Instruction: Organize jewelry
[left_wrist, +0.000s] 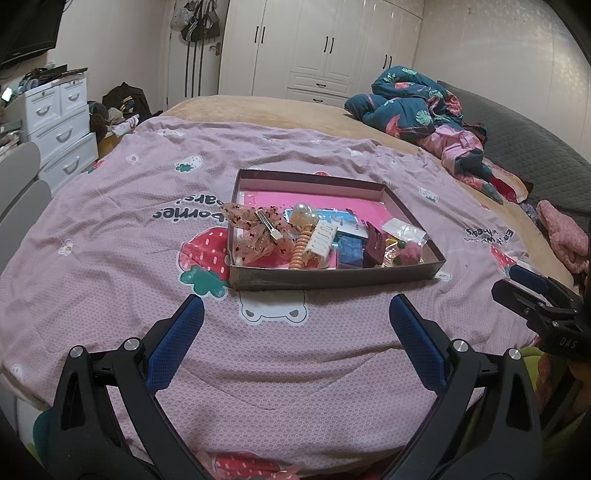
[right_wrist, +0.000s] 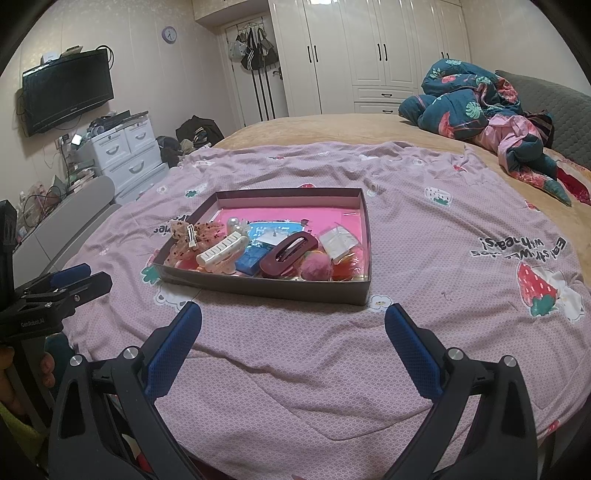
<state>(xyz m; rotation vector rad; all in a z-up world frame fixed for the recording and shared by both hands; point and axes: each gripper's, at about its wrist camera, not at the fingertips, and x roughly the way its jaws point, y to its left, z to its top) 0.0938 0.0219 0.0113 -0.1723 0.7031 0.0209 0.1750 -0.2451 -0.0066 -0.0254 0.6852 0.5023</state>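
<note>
Both grippers hover empty over the near edge of the bed, fingers spread wide: the left gripper (left_wrist: 295, 314) faces the tray's near wall, and the right gripper (right_wrist: 293, 321) sits just beside it, likewise short of the tray. Neither touches anything.

Beyond them, on the pink strawberry sheet (left_wrist: 110, 221), lies the shallow cardboard tray (right_wrist: 266, 290), holding all the jewelry heaped toward its near side. From left to right sit a sheer bow clip (left_wrist: 258, 230), a coiled orange hair tie (left_wrist: 299, 251) under a white claw clip (right_wrist: 221, 251), a pearl piece (left_wrist: 304, 212), a blue box (right_wrist: 253, 260), a maroon claw clip (right_wrist: 290, 251), a pink pompom (right_wrist: 316, 272) and a clear packet (right_wrist: 338, 240).

All of it looks light. The bow is soft and would crush, so its metal clip is probably the better hold. The claw clips are stiff and smooth, best pinched across the narrow body. The packet is likely slippery, so take it by an edge. The tray itself may slide on the soft bedding if nudged.

Farther back, a crumpled quilt (right_wrist: 476, 99) lies by the headboard, with wardrobes (right_wrist: 369, 55) behind.
</note>
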